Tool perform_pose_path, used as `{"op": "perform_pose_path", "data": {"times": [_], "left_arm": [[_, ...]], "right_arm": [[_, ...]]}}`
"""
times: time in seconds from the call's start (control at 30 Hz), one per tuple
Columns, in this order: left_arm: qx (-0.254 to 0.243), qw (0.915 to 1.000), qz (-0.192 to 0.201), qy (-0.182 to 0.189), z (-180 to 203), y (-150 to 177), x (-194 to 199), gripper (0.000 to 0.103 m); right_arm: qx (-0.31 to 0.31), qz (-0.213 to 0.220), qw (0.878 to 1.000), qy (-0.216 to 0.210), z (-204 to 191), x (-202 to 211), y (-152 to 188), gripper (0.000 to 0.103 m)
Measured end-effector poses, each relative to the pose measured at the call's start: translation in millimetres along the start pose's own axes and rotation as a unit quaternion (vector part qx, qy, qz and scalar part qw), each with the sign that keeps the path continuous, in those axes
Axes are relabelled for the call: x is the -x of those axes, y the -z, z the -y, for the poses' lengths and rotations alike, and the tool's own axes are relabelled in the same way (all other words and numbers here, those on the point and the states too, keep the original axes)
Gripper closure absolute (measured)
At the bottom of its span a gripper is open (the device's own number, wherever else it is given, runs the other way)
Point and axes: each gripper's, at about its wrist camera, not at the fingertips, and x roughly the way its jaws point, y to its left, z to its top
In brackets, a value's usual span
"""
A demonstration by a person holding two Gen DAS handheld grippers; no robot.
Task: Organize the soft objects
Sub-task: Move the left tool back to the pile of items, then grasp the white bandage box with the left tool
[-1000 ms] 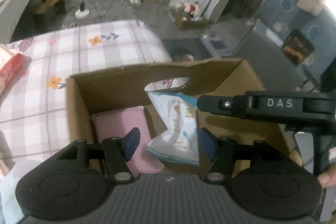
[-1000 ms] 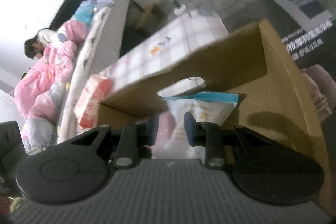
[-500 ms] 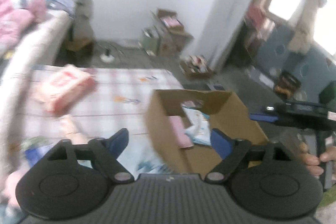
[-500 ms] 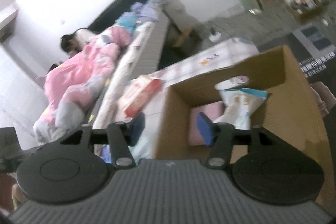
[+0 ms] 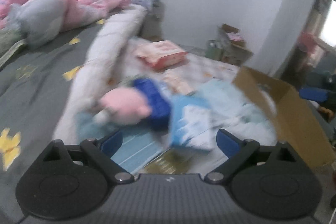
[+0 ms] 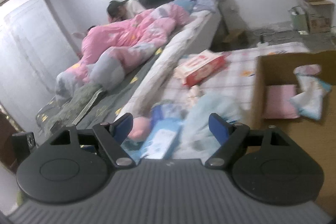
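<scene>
Both tools are up over the checked mat, and neither has anything in it. The left tool [image 5: 169,139] has its blue pads spread wide apart above a blurred heap of soft things. The right tool [image 6: 170,126] is spread just as wide and hangs over the same heap from a little further right.

The heap lies near the tools, between the bed [image 6: 117,96] on the left and the box [image 6: 273,62] on the right. In it I can make out a pink plush [image 5: 124,107] at the left, touching a dark blue pack [image 5: 156,102], and just right of that a light blue and white pack [image 5: 190,125]. A pale blue crinkled bag [image 6: 212,110] lies between this pack and the box wall. Motion blur hides the prints on all of them.

Further off on the mat [image 6: 237,77] sits a red and white pack [image 6: 201,69], well apart from the heap, with a small pinkish pack [image 6: 194,92] lying between the two.

The cardboard box stands open at the right edge of the mat. Inside it a flat pink pack [image 6: 280,103] lies against the left wall, and a white and blue bag [image 6: 308,98] leans beside it to the right.

On the bed, far left, someone lies under a pink quilt [image 6: 130,35], and a long white bolster [image 5: 105,60] runs along the bed's edge beside the mat.
</scene>
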Motion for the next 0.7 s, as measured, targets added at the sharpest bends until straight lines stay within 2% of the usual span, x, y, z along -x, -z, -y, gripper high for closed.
{"op": "perform_pose_path", "data": {"times": [0.17,0.33,0.53,0.63,0.7], "left_arm": [[0.022,0.9996,0.0,-0.016,-30,27,6,0.006],[0.017,0.9996,-0.014,-0.018,-39,46,4,0.006],[0.003,0.999,0.004,0.043,-30,38,-4,0.012],[-0.037,0.996,0.01,0.081,-14,24,-19,0.013],[-0.049,0.9941,-0.005,0.097,-4,14,-34,0.022]], "right_arm": [[-0.03,-0.048,0.998,-0.014,-29,-46,30,0.024],[-0.051,-0.069,0.996,-0.015,-38,-69,49,0.024],[-0.082,-0.073,0.994,-0.01,-39,-96,58,0.026],[-0.106,-0.076,0.991,-0.005,-31,-116,54,0.036],[-0.119,-0.085,0.989,0.005,-24,-130,50,0.044]]}}
